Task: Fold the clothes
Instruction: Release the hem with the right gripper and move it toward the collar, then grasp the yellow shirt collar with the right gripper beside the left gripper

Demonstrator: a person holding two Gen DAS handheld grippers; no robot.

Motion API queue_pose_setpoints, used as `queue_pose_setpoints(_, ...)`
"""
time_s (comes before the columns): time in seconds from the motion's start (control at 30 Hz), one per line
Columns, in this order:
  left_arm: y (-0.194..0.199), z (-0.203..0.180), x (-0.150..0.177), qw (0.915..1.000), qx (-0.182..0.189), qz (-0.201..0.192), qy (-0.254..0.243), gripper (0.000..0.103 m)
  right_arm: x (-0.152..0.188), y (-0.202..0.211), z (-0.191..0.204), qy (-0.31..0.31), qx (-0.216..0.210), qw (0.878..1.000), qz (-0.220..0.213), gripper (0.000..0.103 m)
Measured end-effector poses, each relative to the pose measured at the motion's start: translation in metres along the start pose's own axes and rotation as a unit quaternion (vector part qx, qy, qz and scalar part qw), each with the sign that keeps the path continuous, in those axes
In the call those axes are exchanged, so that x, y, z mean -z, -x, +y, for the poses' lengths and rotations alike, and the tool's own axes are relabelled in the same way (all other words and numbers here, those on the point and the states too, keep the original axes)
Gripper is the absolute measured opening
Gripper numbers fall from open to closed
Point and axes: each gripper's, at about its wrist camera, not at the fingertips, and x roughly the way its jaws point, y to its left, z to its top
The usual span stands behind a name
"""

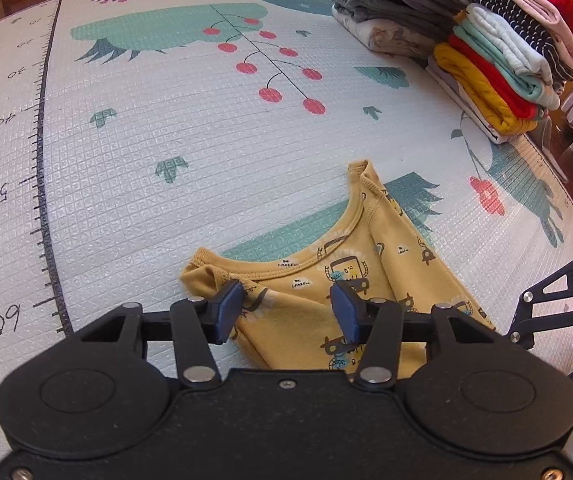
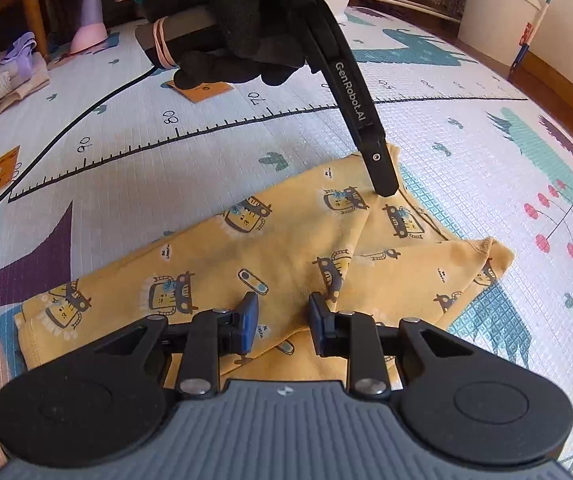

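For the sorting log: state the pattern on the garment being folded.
Mustard-yellow shirt printed with small cartoon cars; clearest in the right wrist view.

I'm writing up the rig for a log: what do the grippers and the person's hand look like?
Both grippers are black, with blue pads and silver rivets. The right one's body is ribbed grey. The left one, seen from the right camera, reads "GenRobot.AI" in white. The hand wears a black glove with a green cuff.

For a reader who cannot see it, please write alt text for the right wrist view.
A yellow shirt with cartoon cars lies partly folded on a patterned play mat. The open right claw hovers over its near edge, while the left claw, held by a gloved hand, touches its far side.
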Motion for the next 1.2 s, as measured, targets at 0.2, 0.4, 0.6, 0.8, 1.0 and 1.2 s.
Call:
queue_pose_setpoints(0.2, 0.02, 0.031, -0.001, 0.9988, -0.027, -0.016, 0.037, 0.048, 0.0, 0.026, -0.043, -0.09, 0.011, 0.995, -0.028, 0.029)
queue_pose_setpoints(0.4, 0.021, 0.052, 0.004, 0.9962, -0.01, -0.016, 0.085, 0.048, -0.001, 0.016, -0.133, -0.237, 0.028, 0.971, -0.02, 0.031)
queue_pose_setpoints(0.6, 0.012, 0.054, 0.002, 0.9941, 0.011, -0.019, 0.106, 0.048, -0.002, -0.011, -0.18, -0.302, 0.019, 0.953, 0.0, 0.037)
queue_pose_setpoints(0.8, 0.003, 0.056, -0.002, 0.9939, 0.031, -0.02, 0.104, 0.048, -0.012, -0.024, -0.192, -0.32, -0.001, 0.947, -0.009, 0.049)
queue_pose_setpoints(1.0, 0.004, 0.063, 0.001, 0.992, 0.066, -0.02, 0.106, 0.048, -0.005, -0.028, -0.204, -0.362, -0.036, 0.931, -0.02, 0.046)
queue_pose_setpoints(1.2, 0.002, 0.062, -0.001, 0.9935, 0.058, -0.019, 0.097, 0.036, -0.003, -0.031, -0.2, -0.341, -0.02, 0.939, -0.027, 0.027)
